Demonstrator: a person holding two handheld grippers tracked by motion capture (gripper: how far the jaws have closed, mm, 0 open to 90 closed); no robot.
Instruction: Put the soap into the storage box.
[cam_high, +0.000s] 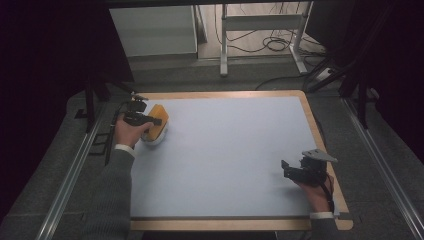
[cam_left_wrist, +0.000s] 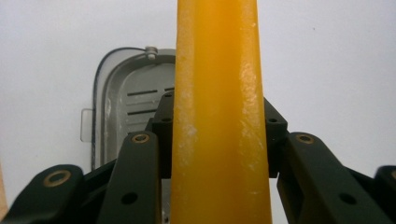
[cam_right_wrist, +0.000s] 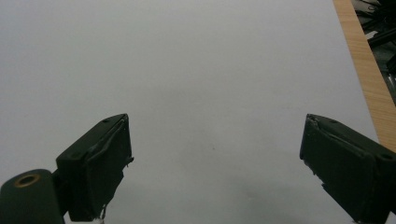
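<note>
My left gripper (cam_high: 155, 121) is at the mat's far left, shut on a yellow-orange slab (cam_high: 160, 112) that stands on edge. Under the slab sits a white container (cam_high: 154, 140), partly hidden by it. In the left gripper view the slab (cam_left_wrist: 219, 56) runs up between the jaws of the left gripper (cam_left_wrist: 219, 122), and beneath it lies the rounded grey container (cam_left_wrist: 126, 93) with slots in its floor. My right gripper (cam_high: 291, 167) hovers low over the mat's near right corner. In the right gripper view the right gripper (cam_right_wrist: 217, 154) stands wide open with nothing between its jaws.
A pale blue-grey mat (cam_high: 225, 150) covers a wooden table top whose edge (cam_high: 320, 130) shows at the right. Metal rails (cam_high: 70, 175) flank the table. A white frame and cables (cam_high: 260, 30) stand on the floor beyond it.
</note>
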